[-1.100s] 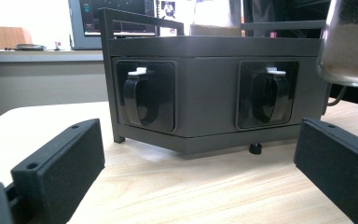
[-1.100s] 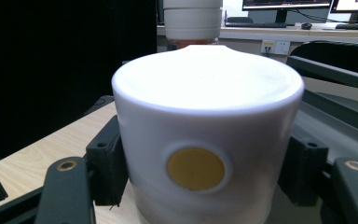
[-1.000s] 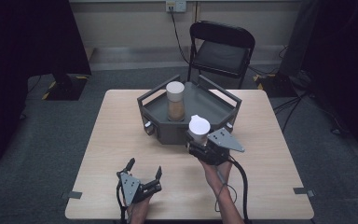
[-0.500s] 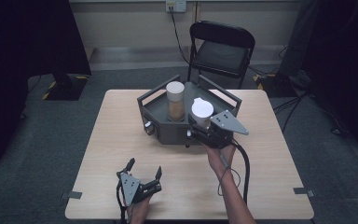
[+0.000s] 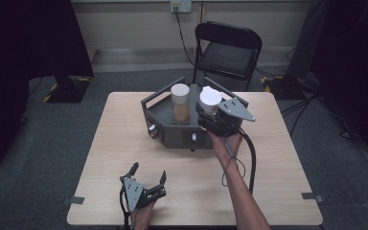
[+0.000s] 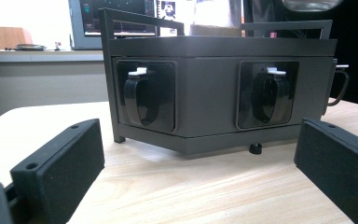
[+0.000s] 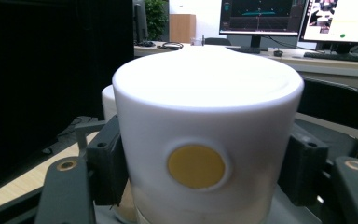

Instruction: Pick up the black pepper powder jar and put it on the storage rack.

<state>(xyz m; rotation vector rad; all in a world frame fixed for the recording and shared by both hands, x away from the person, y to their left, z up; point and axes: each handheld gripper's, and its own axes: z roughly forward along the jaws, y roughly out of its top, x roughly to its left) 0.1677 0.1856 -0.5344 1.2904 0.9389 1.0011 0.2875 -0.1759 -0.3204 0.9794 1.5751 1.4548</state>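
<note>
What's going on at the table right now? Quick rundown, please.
Right gripper shut on white-lidded jar, held over dark holder. Left gripper open, idle near table edge. Second jar already seated. Nothing blocking.

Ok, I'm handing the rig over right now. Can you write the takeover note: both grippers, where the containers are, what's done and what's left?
Right gripper: shut on the white-lidded container, held above the right side of the dark rack.
Left gripper: open, holding nothing, low over the table near its front edge, jaws toward the rack's front.
Second container, tan contents, stands upright in the rack.
Done: container gripped and carried over the rack.
Left: probably lower it into a free slot beside the other, then release. Which slot I cannot tell.
</note>
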